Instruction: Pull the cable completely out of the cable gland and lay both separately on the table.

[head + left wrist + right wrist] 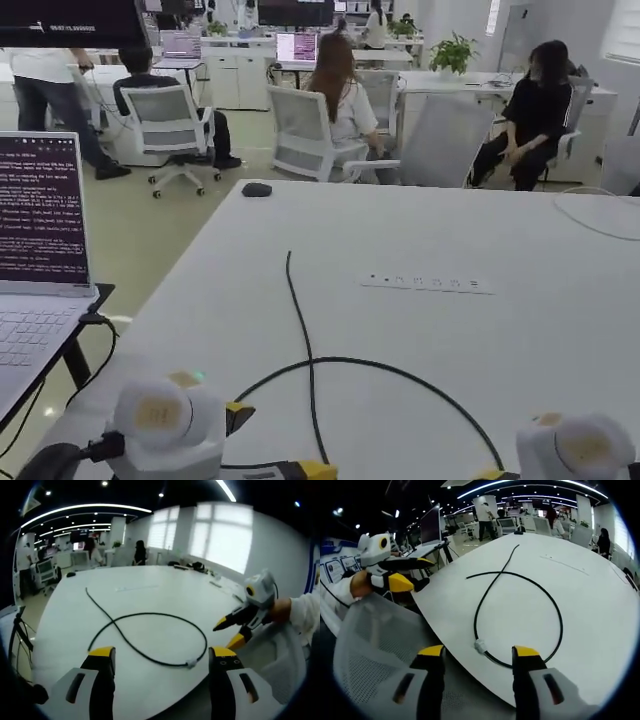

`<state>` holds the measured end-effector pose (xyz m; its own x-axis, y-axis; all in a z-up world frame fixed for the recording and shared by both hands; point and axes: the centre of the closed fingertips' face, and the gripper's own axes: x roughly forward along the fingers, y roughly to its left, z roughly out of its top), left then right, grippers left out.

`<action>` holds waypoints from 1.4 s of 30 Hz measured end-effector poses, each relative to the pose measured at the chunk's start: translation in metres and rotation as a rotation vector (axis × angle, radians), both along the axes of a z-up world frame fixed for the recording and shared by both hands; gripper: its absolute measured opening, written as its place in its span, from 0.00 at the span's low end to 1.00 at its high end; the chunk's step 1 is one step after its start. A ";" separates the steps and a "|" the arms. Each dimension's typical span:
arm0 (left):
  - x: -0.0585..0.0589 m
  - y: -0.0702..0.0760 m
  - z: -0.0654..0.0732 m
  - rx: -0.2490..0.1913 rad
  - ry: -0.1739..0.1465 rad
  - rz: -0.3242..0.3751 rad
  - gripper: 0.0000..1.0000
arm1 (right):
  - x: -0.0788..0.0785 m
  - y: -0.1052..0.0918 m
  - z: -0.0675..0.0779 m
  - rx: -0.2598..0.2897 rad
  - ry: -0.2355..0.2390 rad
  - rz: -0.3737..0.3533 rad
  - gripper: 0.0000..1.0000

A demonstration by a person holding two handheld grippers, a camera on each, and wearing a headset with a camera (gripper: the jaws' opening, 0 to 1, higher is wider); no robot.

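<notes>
As left gripper [161, 652] and right gripper [478, 651] are held with fingers apart and empty, the looped cable [309, 362] is seen running up-frame across the counter [450, 330], cable gland [480, 645] lowermost.

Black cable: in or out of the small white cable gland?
In. The small white cable gland sits on the black cable, which runs out of both its ends.

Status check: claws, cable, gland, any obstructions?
Left claw open, right claw open. Cable looped on table, gland on its near end. Nothing blocking.
</notes>
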<state>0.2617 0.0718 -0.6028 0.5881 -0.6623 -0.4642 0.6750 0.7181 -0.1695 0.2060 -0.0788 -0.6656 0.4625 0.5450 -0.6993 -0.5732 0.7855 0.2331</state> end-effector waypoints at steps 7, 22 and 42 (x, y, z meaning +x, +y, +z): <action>0.003 0.002 0.002 -0.025 0.007 0.016 0.75 | 0.007 0.007 -0.004 -0.059 -0.010 0.079 0.48; -0.001 -0.003 0.000 -0.016 0.013 -0.011 0.73 | 0.016 0.023 -0.054 -0.121 0.039 0.248 0.35; -0.005 -0.005 -0.006 -0.002 0.046 -0.025 0.67 | 0.012 0.034 -0.095 -0.261 -0.034 0.456 0.19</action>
<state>0.2566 0.0672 -0.6091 0.5493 -0.6775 -0.4890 0.6844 0.7006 -0.2019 0.2181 -0.0445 -0.7606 0.2432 0.5059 -0.8276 -0.8745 0.4836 0.0386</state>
